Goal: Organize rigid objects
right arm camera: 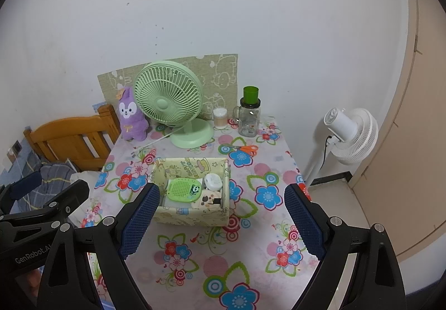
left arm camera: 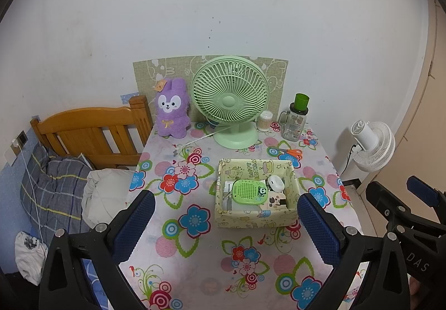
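At inspection, both of your grippers hung above the near edge of the table (left arm camera: 172, 248), and neither held anything: the left gripper (left arm camera: 225, 222) had its fingers spread wide, and the right gripper (right arm camera: 221, 222) likewise. The box (left arm camera: 255, 216) stood mid-table, between and beyond the left fingers, and already held several small items: a green device (left arm camera: 249, 192), a white round case (left arm camera: 276, 183), a spotted item (left arm camera: 276, 201) and some pale pieces beneath (too small to identify). You appeared well advanced with the task, judging by the filled box. What plainly remained loose was the scissors (left arm camera: 291, 152), lying flat just behind the box toward its right corner. Whether the swab jar (left arm camera: 264, 120) and the mug (left arm camera: 292, 126) with its green cup (left arm camera: 302, 101) were meant to be packed could not be judged; they stood in a row at the back, to the right of the fan (left arm camera: 230, 101). The plush (left arm camera: 171, 109) sat at the back left and is soft, so I took it as outside your remit. As for obstructions, the box itself stood between your grippers and the scissors, so a reach would have to pass over or around it; the fan's cord (left arm camera: 200, 140) trailed across the cloth behind and left of the box, apart from the scissors. A white fan (right arm camera: 351, 134) stood off the table to the right, well apart.
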`<act>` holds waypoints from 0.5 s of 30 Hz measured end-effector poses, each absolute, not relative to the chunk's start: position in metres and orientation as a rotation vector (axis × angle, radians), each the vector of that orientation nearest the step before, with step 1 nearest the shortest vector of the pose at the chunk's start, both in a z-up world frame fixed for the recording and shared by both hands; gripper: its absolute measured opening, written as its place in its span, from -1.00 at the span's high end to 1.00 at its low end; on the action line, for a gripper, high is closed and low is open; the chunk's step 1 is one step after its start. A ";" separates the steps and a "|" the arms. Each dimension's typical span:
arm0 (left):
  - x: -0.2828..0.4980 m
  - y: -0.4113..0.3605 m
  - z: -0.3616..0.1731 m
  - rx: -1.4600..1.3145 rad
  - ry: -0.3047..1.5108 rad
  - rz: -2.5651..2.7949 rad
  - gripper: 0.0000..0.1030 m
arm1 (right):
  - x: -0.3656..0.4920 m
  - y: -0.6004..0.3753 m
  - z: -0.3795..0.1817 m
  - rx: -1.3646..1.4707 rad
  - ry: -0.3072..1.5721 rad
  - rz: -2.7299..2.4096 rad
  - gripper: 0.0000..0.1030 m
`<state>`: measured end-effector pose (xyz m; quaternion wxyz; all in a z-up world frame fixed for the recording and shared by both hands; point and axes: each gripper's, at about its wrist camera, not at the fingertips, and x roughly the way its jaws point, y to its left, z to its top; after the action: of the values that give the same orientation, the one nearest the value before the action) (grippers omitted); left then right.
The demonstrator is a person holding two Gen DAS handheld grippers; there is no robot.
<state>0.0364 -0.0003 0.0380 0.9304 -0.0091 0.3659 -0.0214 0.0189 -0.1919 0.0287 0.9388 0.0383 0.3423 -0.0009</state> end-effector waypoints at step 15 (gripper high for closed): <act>0.037 0.000 0.032 -0.012 0.748 -0.042 -1.00 | 0.023 -0.191 0.026 0.074 0.711 -0.011 -0.80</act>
<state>0.0374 -0.0003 0.0323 0.9306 -0.0059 0.3653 -0.0207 0.0232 -0.1908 0.0264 0.9368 0.0360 0.3479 -0.0052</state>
